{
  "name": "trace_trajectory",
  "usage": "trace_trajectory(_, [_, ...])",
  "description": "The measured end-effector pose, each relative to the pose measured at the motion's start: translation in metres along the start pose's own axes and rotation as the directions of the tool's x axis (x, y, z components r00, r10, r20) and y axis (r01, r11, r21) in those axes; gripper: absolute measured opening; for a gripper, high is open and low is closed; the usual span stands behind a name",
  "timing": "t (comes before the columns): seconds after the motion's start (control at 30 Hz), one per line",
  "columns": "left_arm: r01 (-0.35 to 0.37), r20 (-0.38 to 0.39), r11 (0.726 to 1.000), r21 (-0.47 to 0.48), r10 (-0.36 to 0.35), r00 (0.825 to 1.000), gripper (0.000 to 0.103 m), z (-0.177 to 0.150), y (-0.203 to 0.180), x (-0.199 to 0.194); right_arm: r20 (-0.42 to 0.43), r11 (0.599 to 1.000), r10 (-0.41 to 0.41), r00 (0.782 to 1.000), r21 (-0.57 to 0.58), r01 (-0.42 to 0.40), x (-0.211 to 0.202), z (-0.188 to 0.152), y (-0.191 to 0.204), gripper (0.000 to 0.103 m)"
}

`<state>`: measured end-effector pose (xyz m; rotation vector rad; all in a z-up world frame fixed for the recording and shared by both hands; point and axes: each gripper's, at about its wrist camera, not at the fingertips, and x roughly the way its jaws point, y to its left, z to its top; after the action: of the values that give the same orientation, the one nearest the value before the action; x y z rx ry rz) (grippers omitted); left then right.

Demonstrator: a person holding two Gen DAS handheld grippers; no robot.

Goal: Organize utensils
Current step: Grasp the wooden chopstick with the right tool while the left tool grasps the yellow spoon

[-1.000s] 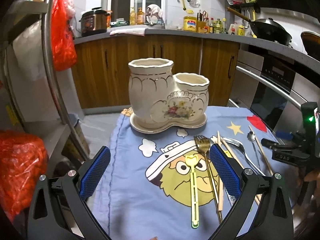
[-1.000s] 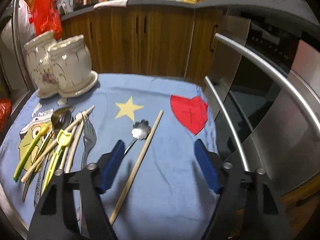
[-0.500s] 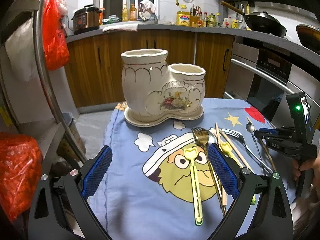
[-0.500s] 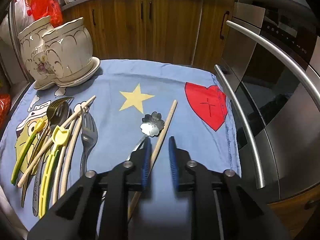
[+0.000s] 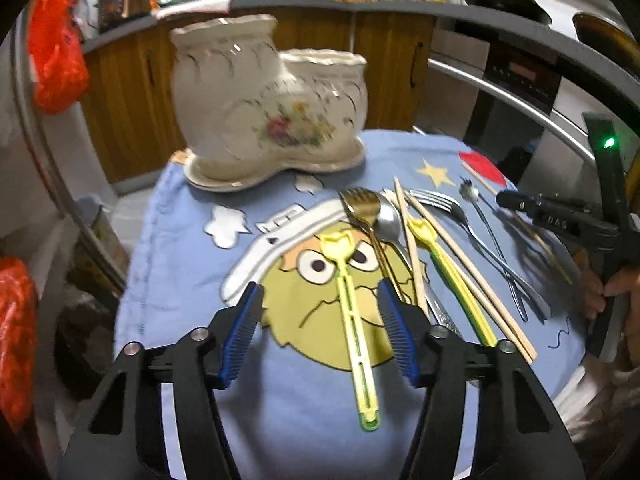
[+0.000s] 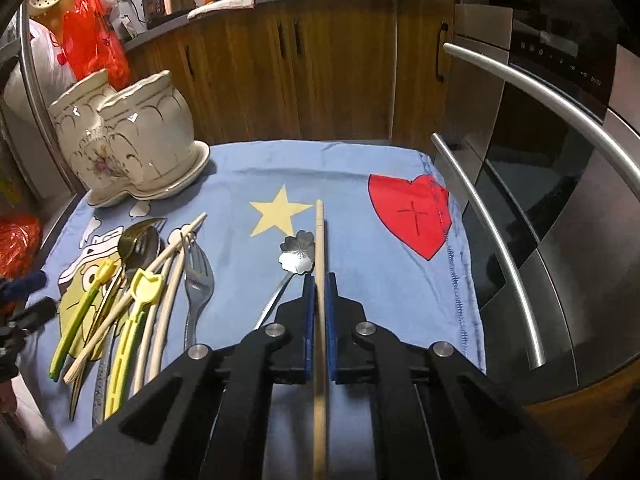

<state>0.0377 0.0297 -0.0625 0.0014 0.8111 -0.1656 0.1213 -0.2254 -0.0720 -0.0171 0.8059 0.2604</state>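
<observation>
Where blue pads pinch: pale, slender wooden chopstick (image 6: 319,240), straight.

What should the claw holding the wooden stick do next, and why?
Probably lift it. The right claw is already shut on the wooden chopstick, which still lies low over the blue cloth beside the flower spoon. A small rise would clear the spoon before carrying it toward the ceramic holder. Meanwhile the left claw is closing around the yellow pick.
</observation>
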Motion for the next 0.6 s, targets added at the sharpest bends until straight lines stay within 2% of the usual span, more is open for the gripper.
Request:
trace_trajectory(0.07, [0.015, -0.021, 1.0, 0.0, -0.015, 1.0, 0.044, 0.001, -0.001, 0.007, 0.008, 1.0, 0.005, 1.0, 0.007, -0.005, -0.002, 0.0, -0.002, 0.005])
trace_trajectory(0.23, [0.042, -0.06, 0.999, 0.029, -0.041, 0.997, 0.032, 0.006, -0.008, 0.021, 0.022, 1.0, 0.018, 1.0, 0.015, -0.018, -0.011, -0.001, -0.004, 0.005])
trace_trajectory(0.37, [0.058, -0.088, 0.997, 0.046, -0.054, 0.995, 0.029, 0.008, -0.014, 0.032, 0.035, 1.0, 0.023, 0.999, 0.019, -0.024, -0.017, 0.0, -0.005, 0.005])
trace_trajectory(0.47, [0.043, -0.081, 0.996, 0.074, -0.037, 0.996, 0.027, 0.009, -0.019, 0.035, 0.041, 0.999, 0.04, 0.998, 0.018, -0.041, -0.022, 0.001, -0.004, 0.005])
trace_trajectory(0.5, [0.041, -0.079, 0.996, 0.074, -0.035, 0.996, 0.022, 0.01, -0.019, 0.036, 0.044, 0.999, 0.048, 0.998, 0.019, -0.049, -0.023, 0.001, -0.003, 0.005])
trace_trajectory(0.53, [0.032, -0.077, 0.997, 0.076, -0.026, 0.997, 0.012, 0.011, -0.019, 0.037, 0.05, 0.998, 0.056, 0.997, 0.02, -0.057, -0.025, 0.002, -0.003, 0.005])
trace_trajectory(0.6, [0.038, -0.068, 0.997, 0.066, -0.034, 0.997, 0.01, 0.012, -0.015, 0.039, 0.064, 0.997, 0.07, 0.996, 0.023, -0.071, -0.029, 0.004, -0.001, 0.005])
